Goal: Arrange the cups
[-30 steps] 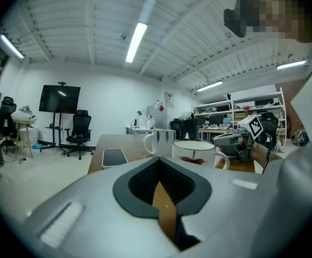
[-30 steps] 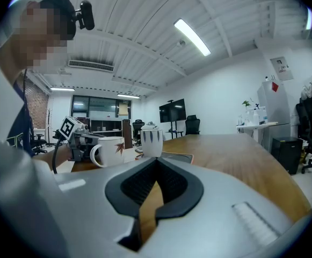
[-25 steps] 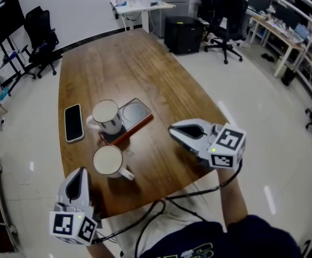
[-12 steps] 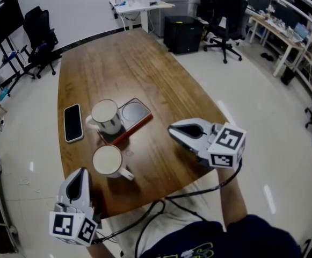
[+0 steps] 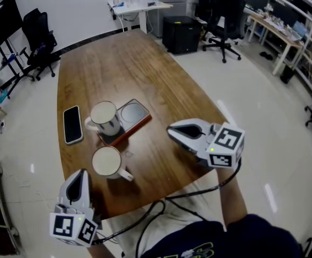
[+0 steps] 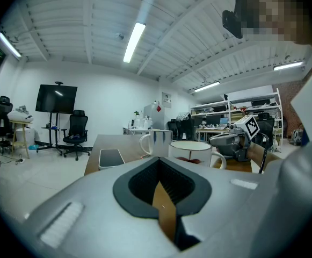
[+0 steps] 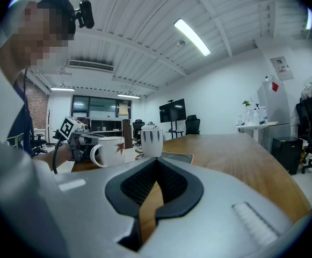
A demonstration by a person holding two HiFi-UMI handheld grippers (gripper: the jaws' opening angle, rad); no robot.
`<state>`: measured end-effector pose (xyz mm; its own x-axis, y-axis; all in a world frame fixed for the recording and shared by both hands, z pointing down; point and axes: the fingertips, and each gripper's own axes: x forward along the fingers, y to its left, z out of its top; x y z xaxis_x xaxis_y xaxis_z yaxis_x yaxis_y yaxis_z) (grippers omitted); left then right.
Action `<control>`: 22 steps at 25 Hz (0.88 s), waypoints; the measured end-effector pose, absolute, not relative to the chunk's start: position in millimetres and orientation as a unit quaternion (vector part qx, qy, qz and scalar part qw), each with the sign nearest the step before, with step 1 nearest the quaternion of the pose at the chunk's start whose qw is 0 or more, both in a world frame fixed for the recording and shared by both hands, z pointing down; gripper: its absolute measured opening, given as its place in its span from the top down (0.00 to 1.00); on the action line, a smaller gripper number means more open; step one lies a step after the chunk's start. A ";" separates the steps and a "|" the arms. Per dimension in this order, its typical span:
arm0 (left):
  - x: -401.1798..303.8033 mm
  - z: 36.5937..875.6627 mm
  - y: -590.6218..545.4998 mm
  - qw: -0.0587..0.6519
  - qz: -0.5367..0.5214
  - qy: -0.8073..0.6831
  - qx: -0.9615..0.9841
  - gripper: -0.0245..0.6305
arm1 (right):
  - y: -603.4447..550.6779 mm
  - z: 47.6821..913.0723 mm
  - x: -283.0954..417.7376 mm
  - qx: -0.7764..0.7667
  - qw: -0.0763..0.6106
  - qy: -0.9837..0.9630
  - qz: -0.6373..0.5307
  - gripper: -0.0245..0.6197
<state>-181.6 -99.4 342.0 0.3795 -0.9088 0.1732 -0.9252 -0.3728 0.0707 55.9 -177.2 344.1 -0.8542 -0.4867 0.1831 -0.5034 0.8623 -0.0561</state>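
Head view: two white mugs stand on the wooden table (image 5: 124, 63). The far mug (image 5: 103, 117) sits on the left half of a dark tray (image 5: 138, 114), handle turned toward the smartphone (image 5: 72, 124). The near mug (image 5: 108, 162) rests on bare wood just in front of the tray, handle toward the person. The left gripper (image 5: 81, 172) hangs at the table's near left corner, the right gripper (image 5: 169, 129) over its right side. Both are apart from the mugs, jaws pressed together with nothing between them.
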 end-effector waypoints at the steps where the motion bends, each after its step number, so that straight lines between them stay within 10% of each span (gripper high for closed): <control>1: -181.6 341.7 -99.5 0.078 0.052 -0.554 0.827 0.96 | -177.1 343.7 55.7 0.258 0.081 -0.961 0.052 0.95; 22: -181.4 340.8 -99.7 0.078 0.053 -0.555 0.827 0.96 | -177.1 343.2 56.0 0.257 0.082 -0.961 0.053 0.95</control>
<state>-181.4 -99.7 340.8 0.3788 -0.9089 0.1742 -0.9255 -0.3721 0.0707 56.0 -177.1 343.2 -0.8540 -0.4861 0.1856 -0.5035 0.8620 -0.0593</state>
